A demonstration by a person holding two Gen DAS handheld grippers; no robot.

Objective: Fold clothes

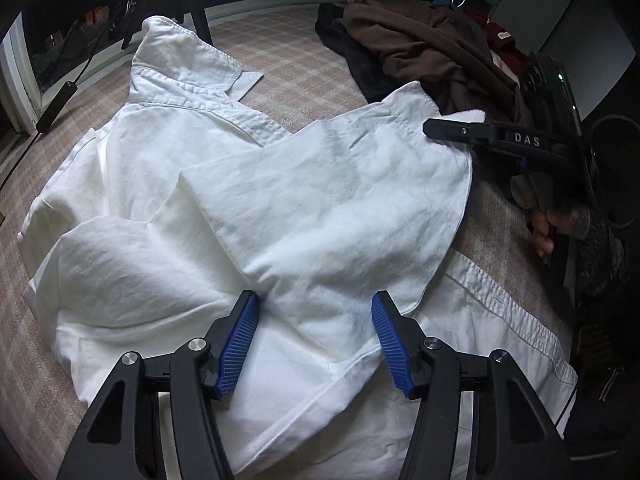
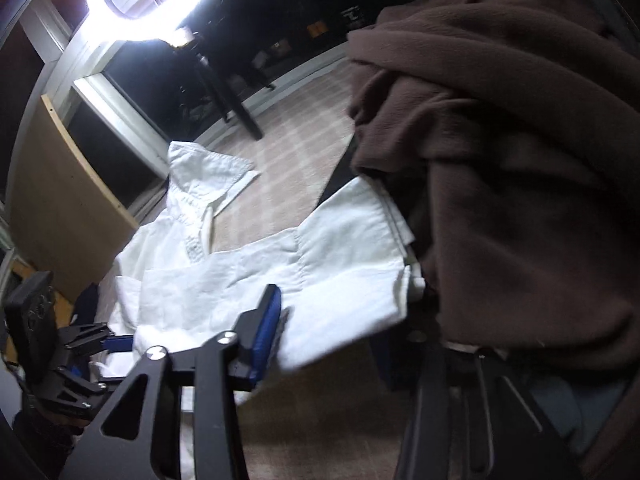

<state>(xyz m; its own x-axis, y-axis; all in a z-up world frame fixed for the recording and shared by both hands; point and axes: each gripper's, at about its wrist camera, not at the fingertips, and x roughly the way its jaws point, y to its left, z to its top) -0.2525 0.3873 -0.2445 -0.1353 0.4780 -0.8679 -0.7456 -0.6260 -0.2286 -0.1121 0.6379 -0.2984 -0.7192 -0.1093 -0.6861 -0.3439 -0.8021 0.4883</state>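
A white shirt (image 1: 256,208) lies spread on a plaid-covered surface (image 1: 296,60), collar (image 1: 188,60) at the far end and one sleeve (image 1: 328,184) folded across the body. The left gripper (image 1: 314,340) hangs over the near part of the shirt, its blue pads (image 1: 236,348) apart with cloth lying between them but not pinched. The right gripper (image 1: 444,128) reaches in from the right edge at the sleeve's cuff (image 1: 404,108); a white scrap of cloth shows at its tip, but whether its jaws are clamped on the cuff cannot be told, and in its own view one finger (image 2: 264,332) shows while the other is hidden behind a heap of brown clothes (image 2: 520,160). That heap sits beside the shirt, touching the cuff. A ring light (image 2: 148,0) glares above.
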